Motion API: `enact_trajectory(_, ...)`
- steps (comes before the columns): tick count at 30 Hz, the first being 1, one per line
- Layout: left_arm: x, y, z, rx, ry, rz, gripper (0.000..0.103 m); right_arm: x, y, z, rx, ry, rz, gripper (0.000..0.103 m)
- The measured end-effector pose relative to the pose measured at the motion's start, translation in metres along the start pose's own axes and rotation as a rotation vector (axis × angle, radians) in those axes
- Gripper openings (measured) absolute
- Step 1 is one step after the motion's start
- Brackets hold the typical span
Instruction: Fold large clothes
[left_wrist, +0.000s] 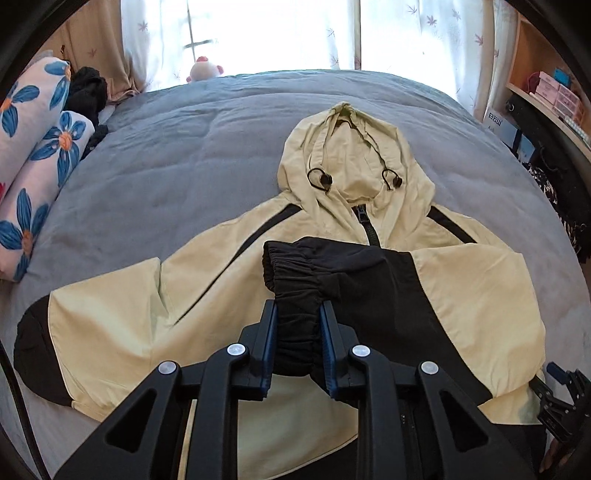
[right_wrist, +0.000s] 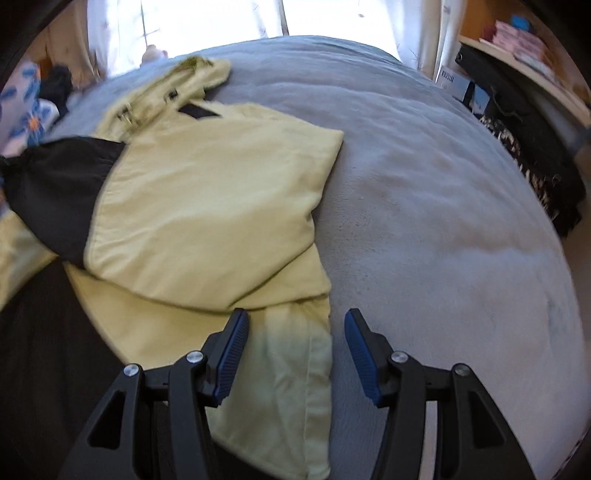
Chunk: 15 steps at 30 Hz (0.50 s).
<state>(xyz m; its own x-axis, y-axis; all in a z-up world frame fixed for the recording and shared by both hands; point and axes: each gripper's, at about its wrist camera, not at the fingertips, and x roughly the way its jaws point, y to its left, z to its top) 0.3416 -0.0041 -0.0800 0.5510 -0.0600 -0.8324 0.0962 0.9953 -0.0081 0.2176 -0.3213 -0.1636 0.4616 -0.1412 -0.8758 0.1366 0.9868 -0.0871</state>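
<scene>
Sleeve fold on bed, jacket face-up.
Left gripper (left_wrist: 298, 314) is clenching the black cuff (left_wrist: 291, 295) over the pale yellow jacket (left_wrist: 122, 325) lying ahead; right gripper (right_wrist: 293, 325) is hanging released above the jacket's edge on the grey duvet (right_wrist: 424, 184).

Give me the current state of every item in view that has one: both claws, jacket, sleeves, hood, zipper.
Left claw: shut on black sleeve cuff.
Black sleeve cuff: pinched, folded across the jacket's chest.
Right claw: open, holding nothing, over the jacket's edge.
Jacket: flat on the bed, front up.
Other sleeve: spread out, unfolded.
Hood: laid flat, open.
Zipper: closed where visible.
</scene>
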Motion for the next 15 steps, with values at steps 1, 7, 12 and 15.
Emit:
enact_trajectory(1,-0.002,-0.001,-0.001,-0.002,-0.005,-0.003,0.020,0.005,-0.001,0.004,0.009,0.007,0.003,0.054)
enact_trajectory(7,-0.008,-0.001,0.004,-0.018,-0.035,-0.032,0.020,0.018,-0.017,0.024,0.095,-0.016,0.008,0.024)
enact_trajectory(12,0.013,0.007,-0.020,-0.010,0.006,0.019,0.020,0.006,-0.017,0.014,0.065,-0.007,-0.031,0.023)
enact_trajectory(15,0.045,0.020,-0.043,-0.003,0.096,0.061,0.021,0.016,-0.026,-0.006,0.058,0.072,-0.012,0.024)
